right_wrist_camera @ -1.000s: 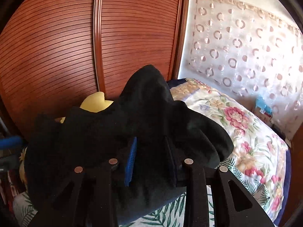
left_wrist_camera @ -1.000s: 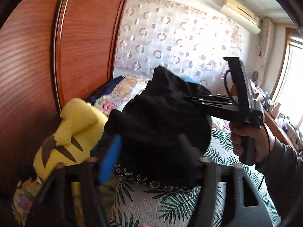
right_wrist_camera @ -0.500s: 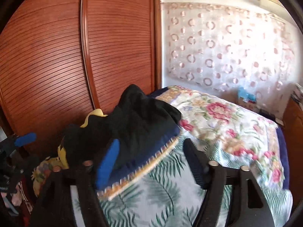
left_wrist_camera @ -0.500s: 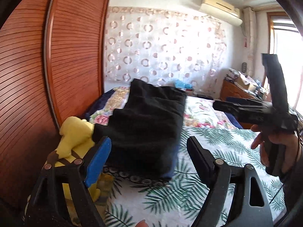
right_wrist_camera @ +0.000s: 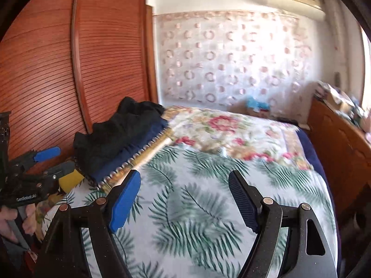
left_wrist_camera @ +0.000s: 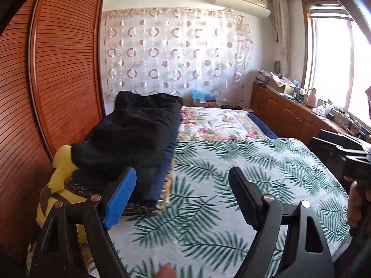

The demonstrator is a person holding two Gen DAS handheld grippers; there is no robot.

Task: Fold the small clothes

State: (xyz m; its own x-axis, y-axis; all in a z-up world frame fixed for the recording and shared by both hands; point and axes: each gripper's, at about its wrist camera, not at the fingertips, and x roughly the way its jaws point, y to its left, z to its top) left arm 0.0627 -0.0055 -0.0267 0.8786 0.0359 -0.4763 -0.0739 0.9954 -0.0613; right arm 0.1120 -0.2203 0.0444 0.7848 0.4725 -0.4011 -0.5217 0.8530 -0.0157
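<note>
A folded black garment [left_wrist_camera: 136, 134] lies on top of a folded navy piece [left_wrist_camera: 162, 169] at the left side of the bed, by the wardrobe. It also shows in the right wrist view [right_wrist_camera: 116, 136]. My left gripper [left_wrist_camera: 183, 176] is open and empty, just right of the pile over the leaf-print cover. My right gripper [right_wrist_camera: 185, 183] is open and empty, farther right over the bed. The left gripper also shows at the left edge of the right wrist view [right_wrist_camera: 52, 157].
A yellow plush toy [left_wrist_camera: 60, 171] sits between the pile and the wooden wardrobe doors [left_wrist_camera: 46, 69]. The leaf-print cover [left_wrist_camera: 243, 173] and a floral quilt [left_wrist_camera: 213, 122] spread over the bed. A wooden cabinet [left_wrist_camera: 289, 113] with clutter runs along the right wall under the window.
Both grippers held the black garment a second ago, then opened and let it go onto the pile. Both have pulled back and to the right since.
</note>
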